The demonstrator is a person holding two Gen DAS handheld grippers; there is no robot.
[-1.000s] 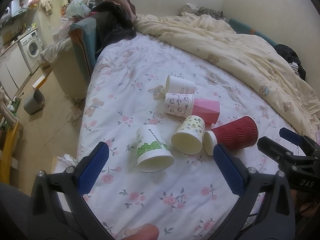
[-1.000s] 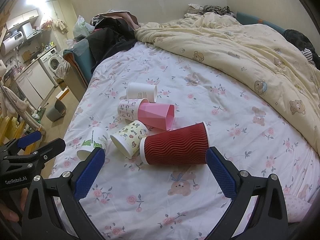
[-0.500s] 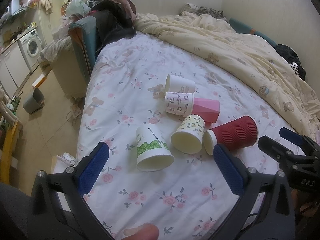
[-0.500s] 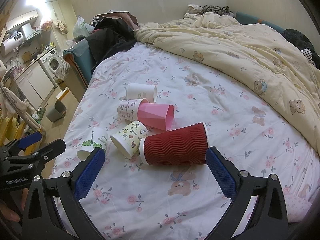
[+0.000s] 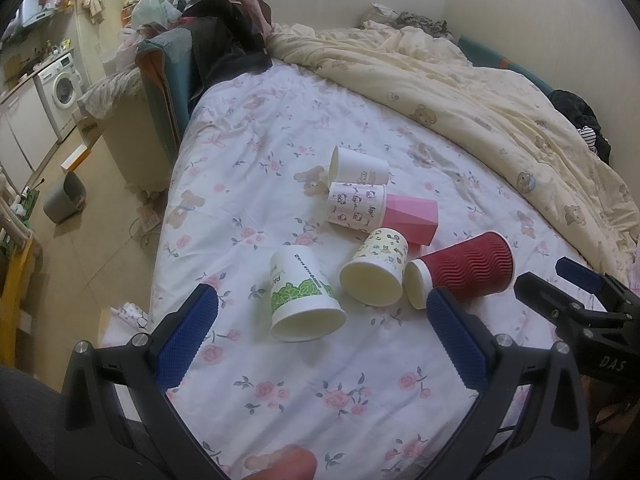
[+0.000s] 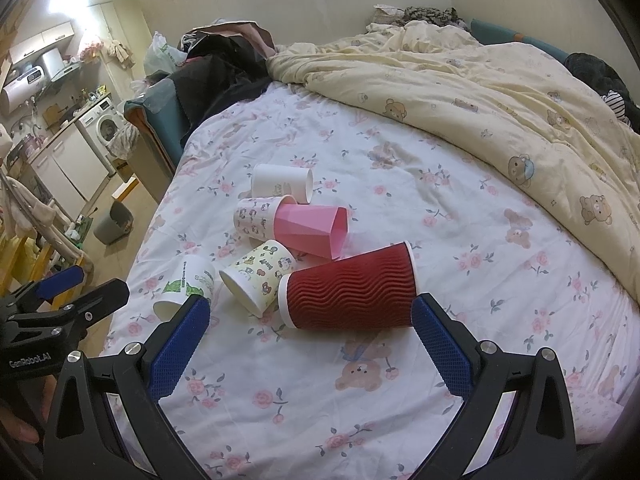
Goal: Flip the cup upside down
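Observation:
Several paper cups lie on their sides on the floral bed sheet. A white cup with green print lies nearest my left gripper, which is open and empty just in front of it. A yellow cartoon cup, a red ribbed cup, a pink cup, a white patterned cup and a plain white cup lie beyond. My right gripper is open and empty, close before the red ribbed cup.
A cream bear-print duvet is heaped along the right and far side of the bed. Dark clothes pile at the bed's far left corner. The bed's left edge drops to a tiled floor with a grey bin.

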